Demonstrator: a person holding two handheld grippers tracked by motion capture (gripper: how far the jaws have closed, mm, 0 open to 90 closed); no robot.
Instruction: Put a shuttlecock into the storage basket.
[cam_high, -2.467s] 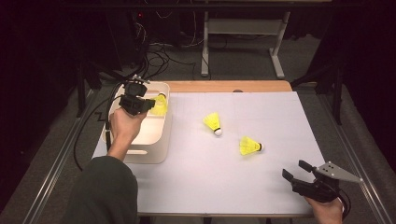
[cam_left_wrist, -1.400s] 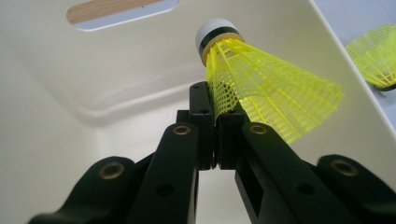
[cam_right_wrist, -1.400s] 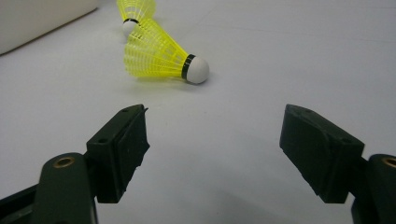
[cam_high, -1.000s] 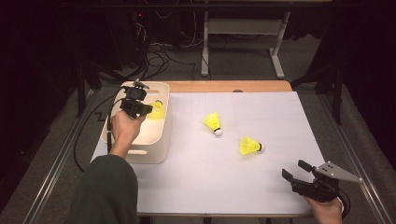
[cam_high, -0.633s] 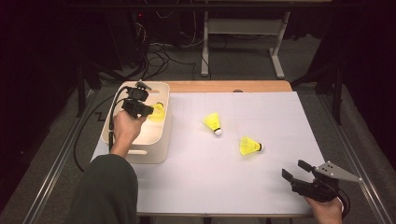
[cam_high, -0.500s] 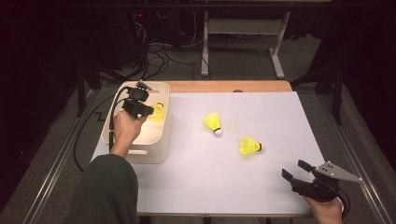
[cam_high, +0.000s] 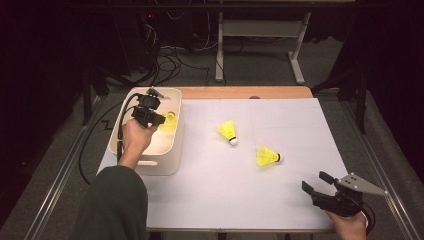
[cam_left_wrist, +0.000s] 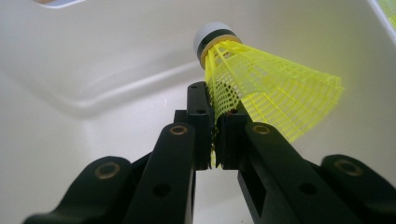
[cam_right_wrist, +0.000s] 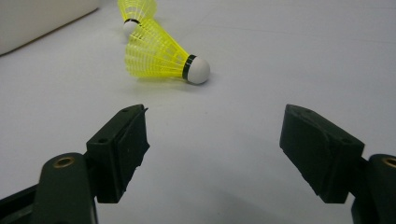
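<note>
Three shuttlecocks: all yellow mesh with white caps, one in the bin, two out on the table.
Held shuttlecock (cam_left_wrist: 261, 88): skirt edge nipped between the left jaws, white cap with dark band pointing up and away, skirt flaring toward the right of the left gripper view; seen from above as a yellow patch (cam_high: 169, 121) inside the bin, near its right wall.
Left gripper (cam_left_wrist: 214, 126): clamped on the skirt mesh, pads nearly together with a thin slit between them, jaws just easing apart a little; from above, (cam_high: 159, 119) over the far half of the bin, cable trailing off the bin's left side.
Left hand (cam_high: 134, 140): over the bin, dark green sleeve coming in from the bottom edge.
Bin (cam_high: 165, 165): cream, rounded corners, at the left edge of the table; pale inner walls and floor behind the held shuttlecock (cam_left_wrist: 93, 60).
Middle shuttlecock (cam_high: 228, 132): on the sheet right of the bin, cap toward the person, well apart from both grippers.
Right shuttlecock (cam_high: 266, 156): lying on its side, cap to the right; closest one ahead of the right jaws (cam_right_wrist: 161, 56), with the middle one just behind it (cam_right_wrist: 135, 11).
Right gripper (cam_high: 315, 182): jaws wide apart with nothing between them, low over the near right corner of the table, grey plate on top; bare sheet between its pads (cam_right_wrist: 212, 154).
Table (cam_high: 300, 115): covered in white sheet, wooden strip showing along the far edge.
</note>
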